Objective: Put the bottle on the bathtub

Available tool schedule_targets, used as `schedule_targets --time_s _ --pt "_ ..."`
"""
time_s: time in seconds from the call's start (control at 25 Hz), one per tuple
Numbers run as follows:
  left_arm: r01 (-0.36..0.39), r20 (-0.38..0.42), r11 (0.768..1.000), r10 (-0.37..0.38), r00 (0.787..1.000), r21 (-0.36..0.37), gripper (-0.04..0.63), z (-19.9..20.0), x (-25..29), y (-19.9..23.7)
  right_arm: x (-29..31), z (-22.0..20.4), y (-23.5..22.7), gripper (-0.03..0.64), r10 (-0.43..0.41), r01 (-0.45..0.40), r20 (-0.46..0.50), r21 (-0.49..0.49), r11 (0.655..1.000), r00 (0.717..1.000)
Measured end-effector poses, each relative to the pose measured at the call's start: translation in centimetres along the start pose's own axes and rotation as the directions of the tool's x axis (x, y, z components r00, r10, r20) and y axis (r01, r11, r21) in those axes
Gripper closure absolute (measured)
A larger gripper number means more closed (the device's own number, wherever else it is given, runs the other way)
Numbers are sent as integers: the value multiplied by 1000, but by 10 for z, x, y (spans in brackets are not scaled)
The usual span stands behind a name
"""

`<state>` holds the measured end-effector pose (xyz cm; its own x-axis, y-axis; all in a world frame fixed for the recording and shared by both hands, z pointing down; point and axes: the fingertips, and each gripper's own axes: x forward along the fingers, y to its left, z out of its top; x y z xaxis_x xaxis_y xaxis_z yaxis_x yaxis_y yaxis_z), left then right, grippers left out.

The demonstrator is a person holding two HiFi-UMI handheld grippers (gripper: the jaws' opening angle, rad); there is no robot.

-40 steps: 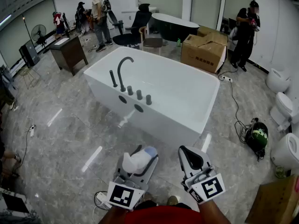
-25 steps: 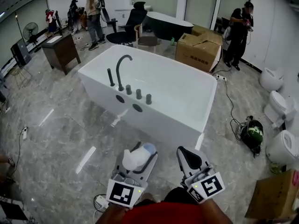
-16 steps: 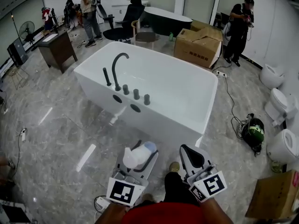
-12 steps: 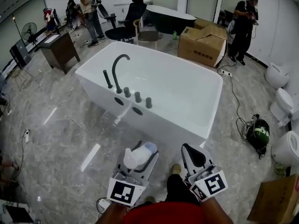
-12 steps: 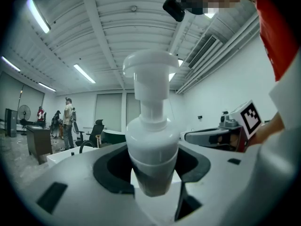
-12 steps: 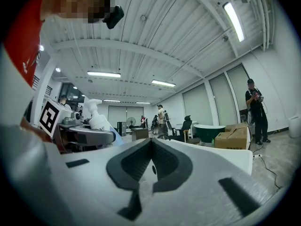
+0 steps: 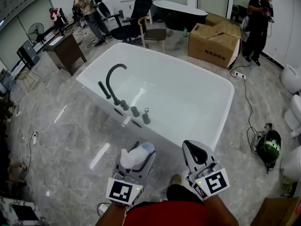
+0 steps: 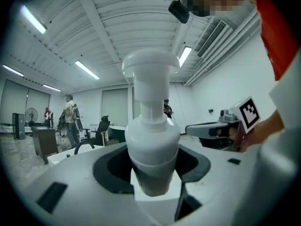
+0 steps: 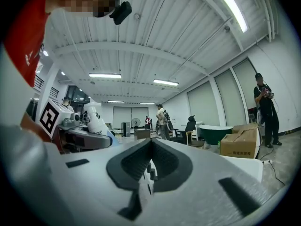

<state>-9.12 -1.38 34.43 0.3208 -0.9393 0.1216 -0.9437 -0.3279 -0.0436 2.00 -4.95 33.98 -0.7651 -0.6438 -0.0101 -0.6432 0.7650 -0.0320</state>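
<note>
A white pump bottle (image 7: 133, 157) (image 8: 150, 140) sits clamped in my left gripper (image 7: 139, 156) (image 8: 151, 173), held low in front of me. The same bottle (image 9: 96, 121) shows at the left of the right gripper view. My right gripper (image 7: 196, 153) (image 9: 150, 166) is shut with nothing between its jaws, level with the left one. The white bathtub (image 7: 207, 126) stands just ahead on the floor, its near rim a short way beyond both grippers. A dark arched faucet (image 7: 113, 76) and several dark knobs (image 7: 135, 111) line the tub's near-left rim.
A cardboard box (image 7: 214, 44) and a dark tub (image 7: 178, 14) stand behind the bathtub. A wooden desk (image 7: 68, 51) is at far left. Toilets (image 7: 291, 76), a helmet (image 7: 270, 145) and cables lie to the right. People stand at the back.
The view has closed in on the bathtub and swung a little left; the tub now looks larger and nearer. Both grippers hold the same pose, bottle still clamped.
</note>
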Motion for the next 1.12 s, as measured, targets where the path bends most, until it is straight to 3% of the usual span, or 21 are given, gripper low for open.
schedule_targets --time_s 0.24,0.44,0.64,0.8,1.12 --pt "-56 -34 998 56 998 -13 367 -10 60 5 26 -5 -59 612 27 -27 -4 18 999 1000" --pt "-55 -96 998 54 994 -13 367 -35 98 12 42 -17 -84 612 13 -12 -29 39 999 999" --pt "-28 -141 999 25 990 -18 367 -77 136 18 52 -33 -105 612 -29 32 -73 35 999 997" --pt "-6 -181 1000 9 983 21 367 -123 171 32 63 -45 -118 612 -67 70 -123 20 997 990" --pt "47 -285 998 -33 958 42 367 -210 226 48 75 -89 -129 612 -123 130 -249 14 991 961"
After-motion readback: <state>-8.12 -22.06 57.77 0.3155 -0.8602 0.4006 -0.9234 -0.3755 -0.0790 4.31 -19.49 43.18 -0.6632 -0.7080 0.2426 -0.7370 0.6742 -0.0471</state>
